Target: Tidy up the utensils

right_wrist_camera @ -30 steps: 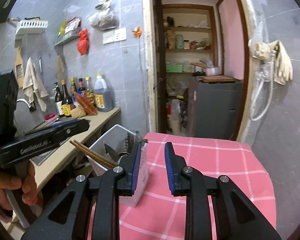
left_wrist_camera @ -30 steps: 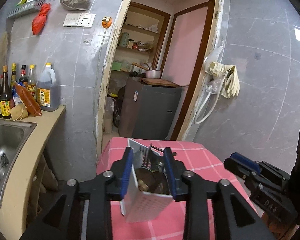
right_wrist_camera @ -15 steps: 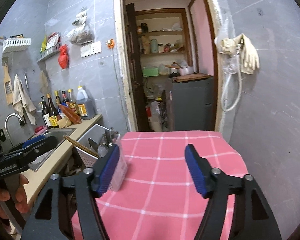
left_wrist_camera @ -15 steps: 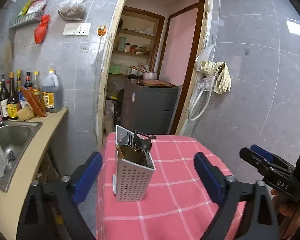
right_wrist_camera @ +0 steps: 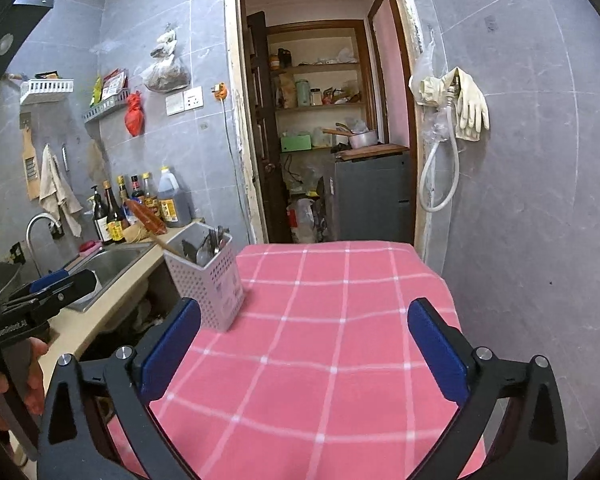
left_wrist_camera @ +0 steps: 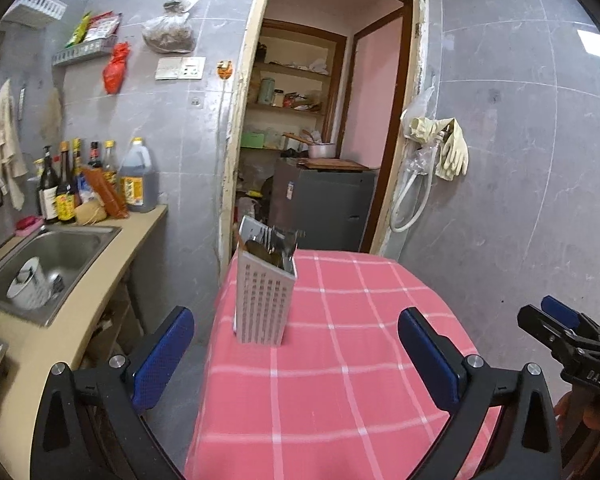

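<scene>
A: Utensils (left_wrist_camera: 274, 245) stand upright in a white perforated caddy (left_wrist_camera: 265, 300) near the far left corner of the surface (left_wrist_camera: 340, 380), which carries a pink checked cloth. Only their tops show above the rim; the rest is hidden behind the caddy's wall.

B: From the right wrist view the caddy (right_wrist_camera: 208, 280) sits just beside the surface's left edge, and a wooden stick (right_wrist_camera: 158, 239) leans out of it toward the counter. Spoon bowls show among the metal pieces, but the other items in there are too bunched to name.

A: The left hand-held gripper (left_wrist_camera: 296, 354) is released, its blue pads spread wide and holding nothing, well apart from the caddy.

B: The right hand-held gripper (right_wrist_camera: 304, 350) is likewise spread wide and grasps nothing. In the left wrist view it (left_wrist_camera: 556, 326) is cut off at the right edge, so only part of it appears there.

A: A steel sink (left_wrist_camera: 56, 256) lies left of the surface, with a white cup (left_wrist_camera: 28, 286) inside; bottles (left_wrist_camera: 96, 184) stand behind it.
</scene>
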A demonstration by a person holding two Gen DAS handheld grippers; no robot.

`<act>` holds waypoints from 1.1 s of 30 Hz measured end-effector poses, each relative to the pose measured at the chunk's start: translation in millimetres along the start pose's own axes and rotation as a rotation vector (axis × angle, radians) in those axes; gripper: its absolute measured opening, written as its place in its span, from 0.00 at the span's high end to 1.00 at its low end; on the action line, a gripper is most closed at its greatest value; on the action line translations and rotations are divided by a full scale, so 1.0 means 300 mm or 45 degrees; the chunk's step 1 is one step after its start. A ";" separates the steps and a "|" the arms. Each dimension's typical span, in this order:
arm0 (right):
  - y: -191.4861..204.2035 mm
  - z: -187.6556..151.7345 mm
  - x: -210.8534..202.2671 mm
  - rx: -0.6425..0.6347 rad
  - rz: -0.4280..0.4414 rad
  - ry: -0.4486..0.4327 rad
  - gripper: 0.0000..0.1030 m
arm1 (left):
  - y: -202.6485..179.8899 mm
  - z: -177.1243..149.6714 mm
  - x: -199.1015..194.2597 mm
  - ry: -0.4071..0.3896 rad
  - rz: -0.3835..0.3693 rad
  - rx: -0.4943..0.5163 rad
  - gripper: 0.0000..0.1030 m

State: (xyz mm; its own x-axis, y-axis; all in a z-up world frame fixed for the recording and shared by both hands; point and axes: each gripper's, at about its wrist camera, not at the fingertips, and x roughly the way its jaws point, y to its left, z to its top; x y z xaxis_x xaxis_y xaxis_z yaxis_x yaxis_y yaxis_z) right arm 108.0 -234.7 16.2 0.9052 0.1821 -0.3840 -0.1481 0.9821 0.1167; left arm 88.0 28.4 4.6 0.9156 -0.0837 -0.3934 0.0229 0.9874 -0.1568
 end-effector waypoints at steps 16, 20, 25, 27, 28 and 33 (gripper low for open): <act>-0.046 -0.150 -0.180 -0.011 0.005 0.055 0.01 | -0.074 -0.169 -0.159 0.006 0.056 -0.007 0.00; -0.046 -0.152 -0.191 -0.015 0.007 0.053 0.01 | -0.077 -0.173 -0.170 -0.004 0.064 -0.004 0.00; -0.048 -0.153 -0.190 -0.016 0.005 0.053 0.01 | -0.082 -0.179 -0.178 -0.007 0.064 -0.003 0.00; -0.048 -0.152 -0.192 -0.016 0.004 0.051 0.01 | -0.082 -0.179 -0.177 -0.007 0.063 -0.004 0.00; -0.048 -0.153 -0.195 -0.017 0.003 0.052 0.01 | -0.083 -0.180 -0.177 -0.007 0.065 -0.004 0.00; -0.051 -0.150 -0.192 -0.020 0.004 0.058 0.01 | -0.083 -0.180 -0.178 -0.007 0.065 -0.005 0.00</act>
State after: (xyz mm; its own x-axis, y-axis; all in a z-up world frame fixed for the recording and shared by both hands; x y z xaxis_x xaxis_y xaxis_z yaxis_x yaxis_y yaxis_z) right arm 40.4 -257.8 -4.7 0.8857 0.1871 -0.4248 -0.1577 0.9820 0.1038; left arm 16.9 0.9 -19.6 0.9177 -0.0328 -0.3959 -0.0252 0.9898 -0.1405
